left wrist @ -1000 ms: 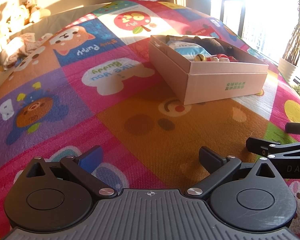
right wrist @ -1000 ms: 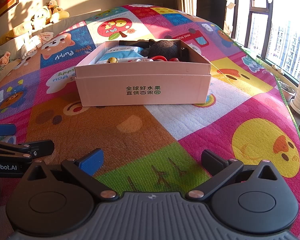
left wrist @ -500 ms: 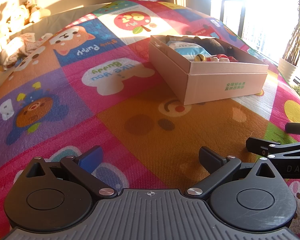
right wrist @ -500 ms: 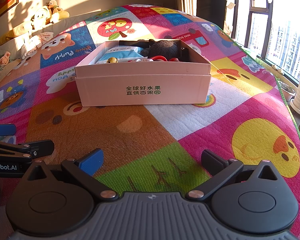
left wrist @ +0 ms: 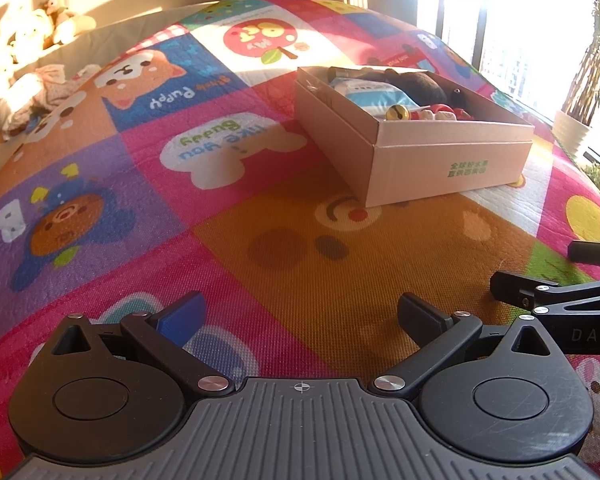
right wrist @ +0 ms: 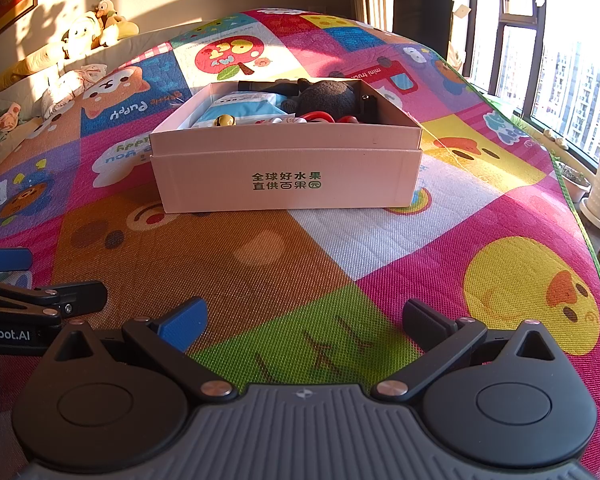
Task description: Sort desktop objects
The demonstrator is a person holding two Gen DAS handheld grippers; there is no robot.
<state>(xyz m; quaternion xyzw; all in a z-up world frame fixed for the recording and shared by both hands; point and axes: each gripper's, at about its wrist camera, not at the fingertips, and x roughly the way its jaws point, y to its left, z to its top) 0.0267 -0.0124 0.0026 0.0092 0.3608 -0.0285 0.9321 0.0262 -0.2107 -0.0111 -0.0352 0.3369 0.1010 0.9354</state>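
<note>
pale pink cardboard box sits dead ahead of the right gripper, off to the right for the left gripper, so right's nearer. both spread wide, holding nothing.

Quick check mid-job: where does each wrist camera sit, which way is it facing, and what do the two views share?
Left wrist: behind the open left tongs, low over the mat, facing the box ahead-right; right tongs' tip at the right edge.
Right wrist: behind the open right tongs, facing the box straight ahead; left tongs' tip at the left edge.
Shared: box, mat, plush toys behind.
</note>
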